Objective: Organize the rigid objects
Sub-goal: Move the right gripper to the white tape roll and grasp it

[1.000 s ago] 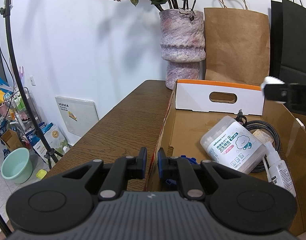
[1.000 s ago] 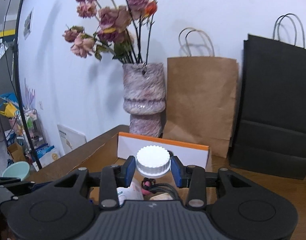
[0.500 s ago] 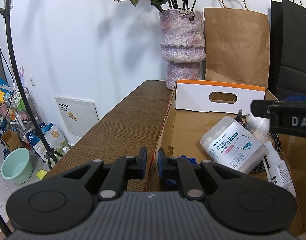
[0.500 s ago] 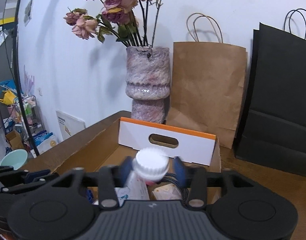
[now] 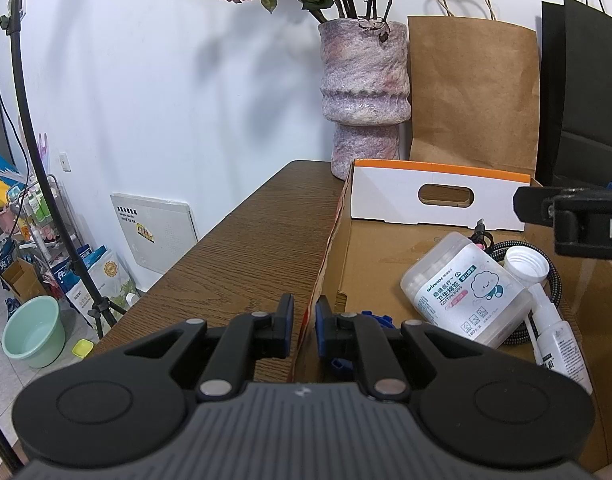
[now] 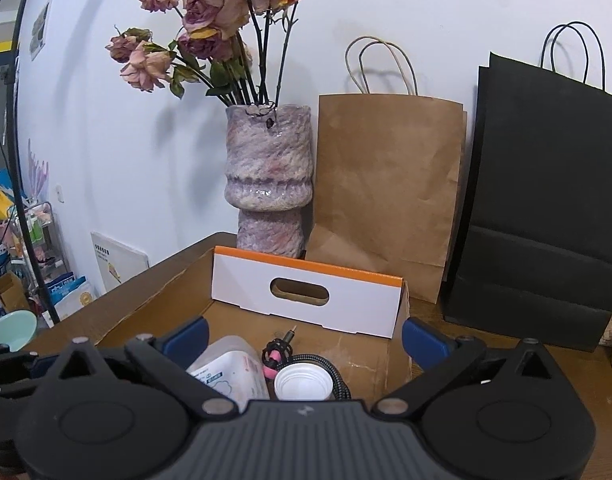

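The right gripper (image 6: pixel 304 334) gapes empty above the box (image 5: pixel 369 248), the cap (image 6: pixel 303 381) lying inside; the left gripper (image 5: pixel 304 320) pinches the box's left wall. Next it probably needs another loose item.

bright, even indoor light | soft flower shadows on wall (image 6: pixel 146 168) | fisheye edges bent, dark corners | sharp

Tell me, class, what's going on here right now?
A person with two handheld grippers is sorting items into a cardboard box. The left gripper is clamped on the box's near wall. The right gripper hangs wide open and empty above the box. Below it a white cap lies open side up, beside a cotton swab jar, a small spray bottle and a braided cable.
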